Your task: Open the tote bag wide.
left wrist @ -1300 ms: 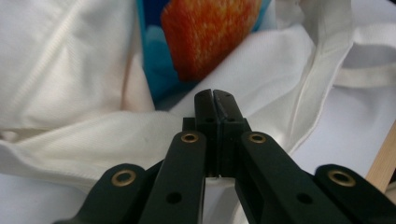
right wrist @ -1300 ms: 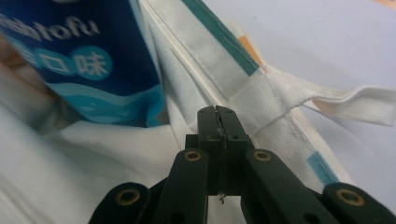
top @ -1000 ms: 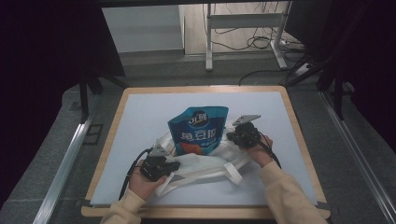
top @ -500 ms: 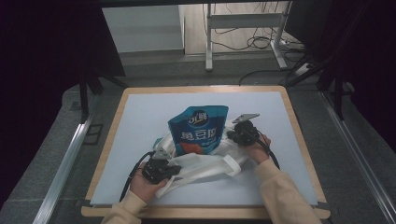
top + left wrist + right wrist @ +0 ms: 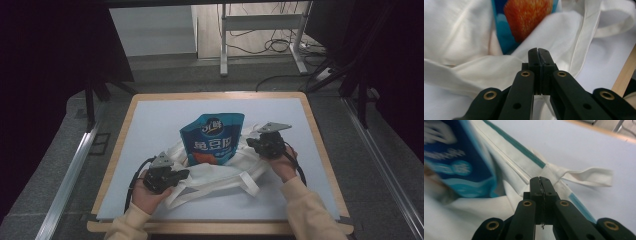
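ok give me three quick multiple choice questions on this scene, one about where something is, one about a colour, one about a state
1. Where is the blue snack pouch?
A. partly inside the white cloth bag
B. on the floor
C. alone at the table's far corner

2. What colour is the stripe on the bag's edge in the right gripper view?
A. red
B. teal
C. yellow

3. How does the left gripper stand?
A. wide open above the table
B. shut on the pouch
C. shut on the bag's cloth

Answers: 1 A, cloth folds around the pouch's lower end; 2 B, a teal band runs along the white hem; 3 C, its jaws meet with white cloth pinched between them.
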`<state>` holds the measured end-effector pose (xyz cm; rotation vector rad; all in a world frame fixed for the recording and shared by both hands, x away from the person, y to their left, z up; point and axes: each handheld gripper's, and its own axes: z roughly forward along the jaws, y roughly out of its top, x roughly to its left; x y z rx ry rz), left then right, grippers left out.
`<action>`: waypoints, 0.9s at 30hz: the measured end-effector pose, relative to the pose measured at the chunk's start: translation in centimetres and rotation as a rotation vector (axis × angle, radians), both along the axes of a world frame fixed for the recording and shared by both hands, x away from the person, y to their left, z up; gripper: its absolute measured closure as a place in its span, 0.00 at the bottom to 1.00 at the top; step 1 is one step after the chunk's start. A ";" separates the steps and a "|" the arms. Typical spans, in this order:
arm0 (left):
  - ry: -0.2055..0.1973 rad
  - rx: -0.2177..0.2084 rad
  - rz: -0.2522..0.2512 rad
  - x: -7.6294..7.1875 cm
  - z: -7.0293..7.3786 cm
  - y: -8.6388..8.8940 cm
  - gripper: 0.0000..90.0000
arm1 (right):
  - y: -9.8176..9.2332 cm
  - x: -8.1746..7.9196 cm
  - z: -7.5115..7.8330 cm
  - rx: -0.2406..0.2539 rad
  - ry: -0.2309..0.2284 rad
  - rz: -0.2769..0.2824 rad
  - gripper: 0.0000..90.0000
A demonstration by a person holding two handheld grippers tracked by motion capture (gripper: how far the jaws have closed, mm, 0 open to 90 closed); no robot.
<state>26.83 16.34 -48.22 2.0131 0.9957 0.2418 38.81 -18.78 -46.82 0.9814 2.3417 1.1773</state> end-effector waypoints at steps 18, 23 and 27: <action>-0.049 -0.039 0.133 -1.4 0.1 5.2 0.99 | -7.7 -6.1 0.7 0.098 -0.074 -0.019 0.92; -0.058 -0.020 0.218 -1.4 -1.0 6.2 0.78 | -10.1 -6.9 -0.5 0.101 -0.042 -0.053 0.78; -0.078 -0.007 0.261 -1.4 -1.1 6.4 0.60 | -11.1 -7.4 -1.7 0.105 -0.031 -0.074 0.69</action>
